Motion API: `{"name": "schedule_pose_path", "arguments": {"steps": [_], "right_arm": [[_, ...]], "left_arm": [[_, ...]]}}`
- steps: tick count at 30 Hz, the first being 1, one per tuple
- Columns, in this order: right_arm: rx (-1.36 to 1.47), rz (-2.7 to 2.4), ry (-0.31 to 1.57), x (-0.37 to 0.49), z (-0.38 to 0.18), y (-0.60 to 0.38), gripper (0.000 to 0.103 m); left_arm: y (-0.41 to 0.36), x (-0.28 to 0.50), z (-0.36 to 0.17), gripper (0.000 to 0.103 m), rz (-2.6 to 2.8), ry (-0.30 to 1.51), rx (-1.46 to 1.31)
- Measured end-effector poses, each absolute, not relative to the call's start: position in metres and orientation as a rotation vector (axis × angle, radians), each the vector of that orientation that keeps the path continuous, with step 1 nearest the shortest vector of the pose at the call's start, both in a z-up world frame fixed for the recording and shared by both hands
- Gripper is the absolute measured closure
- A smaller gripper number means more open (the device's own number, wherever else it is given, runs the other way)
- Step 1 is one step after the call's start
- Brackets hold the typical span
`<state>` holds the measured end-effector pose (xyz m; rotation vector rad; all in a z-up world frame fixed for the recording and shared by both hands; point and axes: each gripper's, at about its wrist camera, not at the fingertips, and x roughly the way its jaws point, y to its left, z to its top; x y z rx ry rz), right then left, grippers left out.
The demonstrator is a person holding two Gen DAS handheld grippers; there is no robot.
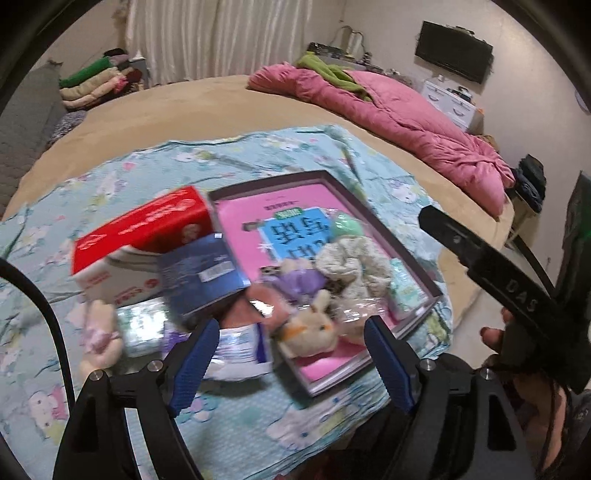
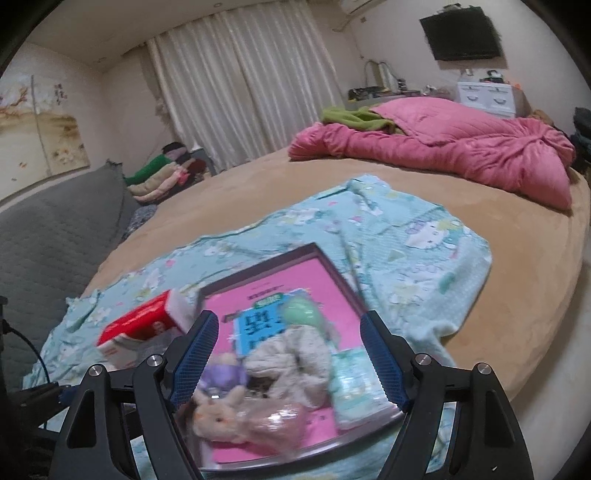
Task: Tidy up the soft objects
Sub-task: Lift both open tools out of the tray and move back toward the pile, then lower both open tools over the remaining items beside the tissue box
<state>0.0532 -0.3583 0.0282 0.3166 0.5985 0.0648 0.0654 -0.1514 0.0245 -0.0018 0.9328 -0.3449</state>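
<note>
Plainly both tongs, left (image 1: 291,363) and right (image 2: 288,360), gape released above the pink tray (image 2: 332,273); its Chinese label is unreadable.

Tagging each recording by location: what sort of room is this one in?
Most likely a home bedroom: a large bed with a rumpled pink quilt, floor-length curtains, and a wall-mounted TV.

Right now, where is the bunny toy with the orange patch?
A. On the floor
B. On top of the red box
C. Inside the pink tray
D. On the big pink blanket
C: the bunny toy lies at the near end of the pink tray, beside a cream fluffy cloth, while the red box sits outside the tray on the blue sheet.
</note>
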Motion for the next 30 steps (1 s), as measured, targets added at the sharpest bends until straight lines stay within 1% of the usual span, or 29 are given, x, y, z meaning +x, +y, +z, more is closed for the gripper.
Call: {"name": "schedule_pose_path", "arguments": {"steps": [14,19,30], "right_arm": [[0.186,0.175,0.604,0.035,0.056,-0.285,0.023],[0.154,0.203,0.6,0.032,0.064,-0.27,0.023],[0.079,0.264,0.588,0.028,0.073,-0.245,0.023]], "left_arm": [[-0.063,0.049,0.048,0.023,-0.223,0.877,-0.119],[-0.03,0.046,0.056,0.023,-0.172,0.861,-0.164],[0.015,0.036,0.069,0.023,-0.081,0.824,-0.204]]}}
